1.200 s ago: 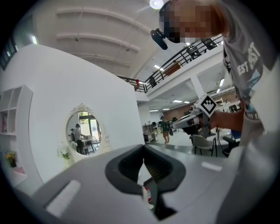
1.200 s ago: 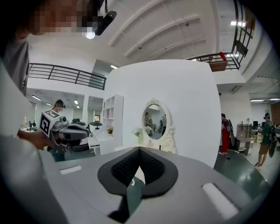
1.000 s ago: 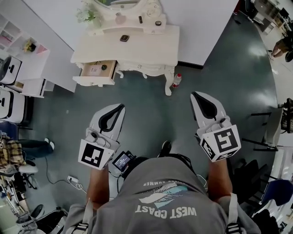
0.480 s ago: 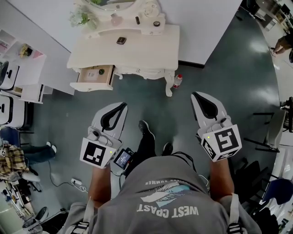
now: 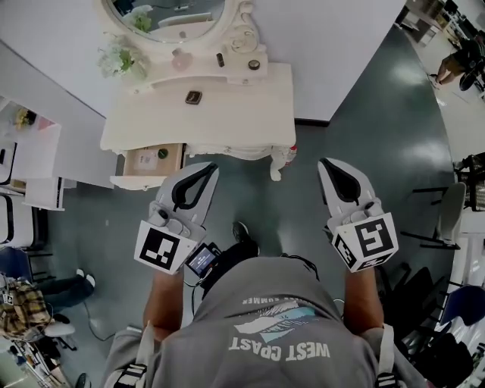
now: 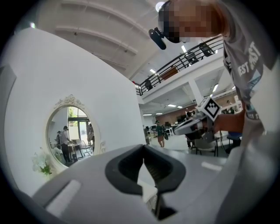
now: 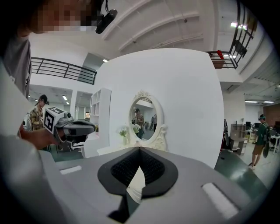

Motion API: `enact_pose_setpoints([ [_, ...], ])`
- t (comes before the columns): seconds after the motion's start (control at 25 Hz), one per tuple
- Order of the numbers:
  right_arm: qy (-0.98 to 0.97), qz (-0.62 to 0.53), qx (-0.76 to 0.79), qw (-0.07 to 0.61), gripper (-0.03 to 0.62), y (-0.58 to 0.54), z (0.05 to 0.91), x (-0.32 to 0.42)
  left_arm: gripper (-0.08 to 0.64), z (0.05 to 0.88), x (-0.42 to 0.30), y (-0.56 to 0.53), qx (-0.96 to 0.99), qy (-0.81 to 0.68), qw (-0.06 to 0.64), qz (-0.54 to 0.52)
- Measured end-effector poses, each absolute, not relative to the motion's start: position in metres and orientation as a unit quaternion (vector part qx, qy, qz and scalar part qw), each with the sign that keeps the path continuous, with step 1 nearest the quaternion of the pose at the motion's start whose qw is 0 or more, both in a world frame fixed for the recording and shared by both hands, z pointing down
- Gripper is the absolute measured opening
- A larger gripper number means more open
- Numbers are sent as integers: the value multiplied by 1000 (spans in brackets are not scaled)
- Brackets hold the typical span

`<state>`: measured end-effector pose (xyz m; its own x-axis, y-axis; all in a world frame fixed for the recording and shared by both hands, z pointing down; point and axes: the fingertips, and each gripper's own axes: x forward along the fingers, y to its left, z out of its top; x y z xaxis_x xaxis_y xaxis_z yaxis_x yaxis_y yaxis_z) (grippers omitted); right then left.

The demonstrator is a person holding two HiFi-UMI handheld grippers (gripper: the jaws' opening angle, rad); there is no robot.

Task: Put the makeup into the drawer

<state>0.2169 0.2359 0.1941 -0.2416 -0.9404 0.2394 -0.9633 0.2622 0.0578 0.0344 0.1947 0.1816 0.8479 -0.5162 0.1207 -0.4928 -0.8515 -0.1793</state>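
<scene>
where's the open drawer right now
Head view, upper left: the open drawer juts from the dressing table's left end, next to the left gripper's tips.

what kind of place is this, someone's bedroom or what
Probably a staged dressing corner in a large open office or lab hall: a white vanity table with oval mirror stands against a freestanding white wall, with a railed mezzanine beyond.

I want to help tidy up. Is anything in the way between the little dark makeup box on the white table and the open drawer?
Nothing visible blocks it. The makeup box lies alone on bare tabletop, and the drawer below its front left stands pulled open. A small round thing already lies inside, leaving room.
</scene>
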Motion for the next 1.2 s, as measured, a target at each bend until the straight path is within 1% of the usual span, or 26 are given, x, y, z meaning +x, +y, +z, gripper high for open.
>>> enact_pose_setpoints([
  [0.32,-761,43,637,115,1,162,187,198,2,178,11,115,-966,234,74,-75],
  [0.52,-760,45,635,127,1,126,190,191,2,179,-2,79,-966,242,63,-70],
  [0.92,-781,55,609,129,1,46,216,202,2,199,-4,23,-953,285,48,-85],
  [1.2,-798,64,582,140,2,-33,234,218,2,209,-4,-20,-939,325,29,-110],
])
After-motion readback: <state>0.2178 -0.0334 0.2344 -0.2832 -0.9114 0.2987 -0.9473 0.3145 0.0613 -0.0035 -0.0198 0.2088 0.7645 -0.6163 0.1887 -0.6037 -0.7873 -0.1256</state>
